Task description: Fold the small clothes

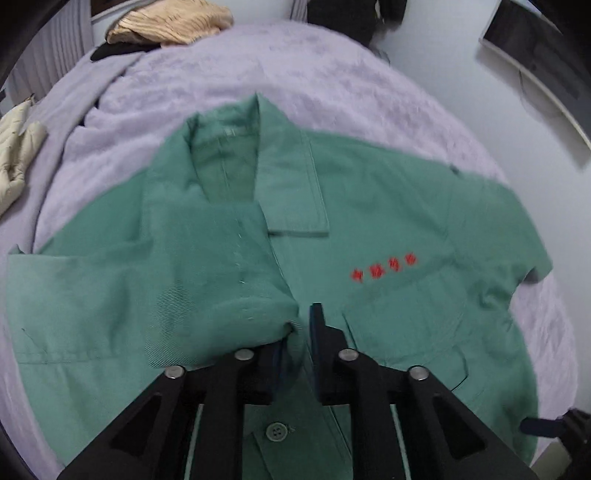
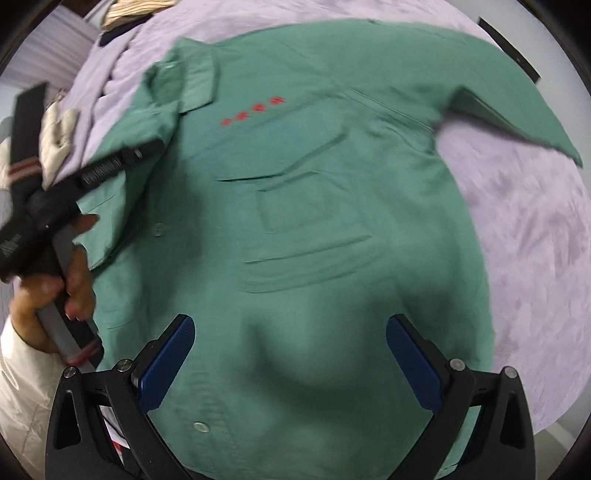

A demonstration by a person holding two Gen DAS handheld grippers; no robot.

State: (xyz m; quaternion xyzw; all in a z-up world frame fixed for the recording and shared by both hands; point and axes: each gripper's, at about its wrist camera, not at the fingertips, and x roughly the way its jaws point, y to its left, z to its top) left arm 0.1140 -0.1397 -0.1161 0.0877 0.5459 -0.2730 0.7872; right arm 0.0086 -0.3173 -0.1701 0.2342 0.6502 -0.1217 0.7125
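A green short-sleeved work shirt [image 1: 369, 206] with red lettering [image 1: 384, 267] lies front up on a lilac bed cover [image 1: 295, 62]. One sleeve [image 1: 207, 266] is folded in across the chest. Its cuff corner rests against the near finger of my left gripper [image 1: 301, 332], whose jaws stand a little apart without pinching the cloth. In the right wrist view the shirt [image 2: 314, 221] fills the frame and its other sleeve [image 2: 509, 110] sticks out flat. My right gripper [image 2: 290, 350] hangs wide open over the shirt's lower part, with nothing between its fingers.
A person's hand [image 2: 70, 280] in a white sleeve holds the left gripper at the shirt's edge. Beige clothes [image 1: 170, 22] lie at the far end of the bed and a cream padded garment [image 1: 14, 158] at its left side. A dark object [image 1: 535, 40] stands off the bed's right.
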